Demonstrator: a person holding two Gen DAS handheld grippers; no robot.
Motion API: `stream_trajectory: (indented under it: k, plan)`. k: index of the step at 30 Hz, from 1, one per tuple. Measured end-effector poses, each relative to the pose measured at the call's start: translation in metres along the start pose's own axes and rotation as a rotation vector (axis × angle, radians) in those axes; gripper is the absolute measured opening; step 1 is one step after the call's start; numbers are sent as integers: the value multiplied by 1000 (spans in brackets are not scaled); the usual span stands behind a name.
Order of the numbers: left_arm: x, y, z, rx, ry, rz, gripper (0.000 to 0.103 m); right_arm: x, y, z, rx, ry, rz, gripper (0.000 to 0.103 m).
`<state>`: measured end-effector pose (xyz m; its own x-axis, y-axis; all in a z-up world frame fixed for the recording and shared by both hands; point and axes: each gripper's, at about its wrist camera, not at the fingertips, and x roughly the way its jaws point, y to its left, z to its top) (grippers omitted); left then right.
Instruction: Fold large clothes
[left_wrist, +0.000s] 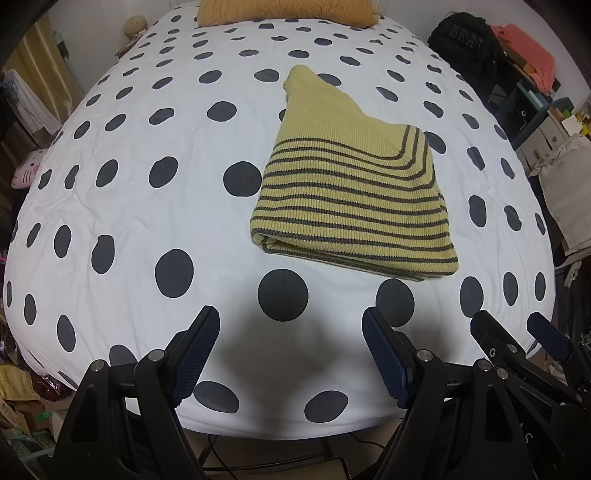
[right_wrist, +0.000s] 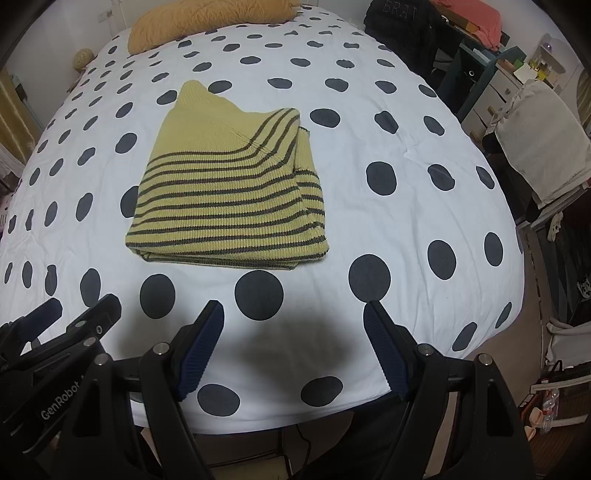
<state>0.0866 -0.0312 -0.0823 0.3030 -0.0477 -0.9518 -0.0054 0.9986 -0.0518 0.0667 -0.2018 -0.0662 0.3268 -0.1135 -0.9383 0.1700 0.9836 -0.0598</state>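
On the bed (left_wrist: 122, 206), over the near edge of a white cover with dark dots, both grippers hang above the cloth and point steeply down. Left gripper (left_wrist: 290, 345): jaws set wide apart, blue ribbed pads facing each other, nothing between them but bare cover and a soft shadow; no contact seen with the fabric. Right gripper (right_wrist: 293, 339): same stance, jaws wide, empty, clear of the cover. The two sit side by side; each shows at the edge of the other's view. Yellow knit sweater (left_wrist: 351, 199) with dark stripes lies folded into a compact, roughly square bundle, stripes running across its near half, a plain yellow part tapering to a point at the far end. It rests flat on the cover beyond both grippers, apart from them, a little right of centre in the left wrist view and left of centre in the right wrist view. Mustard pillow (right_wrist: 207, 18) at the head of the bed. Cluttered shelves (left_wrist: 532, 96) along the right side.
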Motion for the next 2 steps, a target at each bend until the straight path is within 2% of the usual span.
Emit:
stream_trajectory:
  k: [2]
  plan:
    - [1, 0, 0, 1, 0, 1, 80, 0, 0, 1, 0, 0, 1, 78]
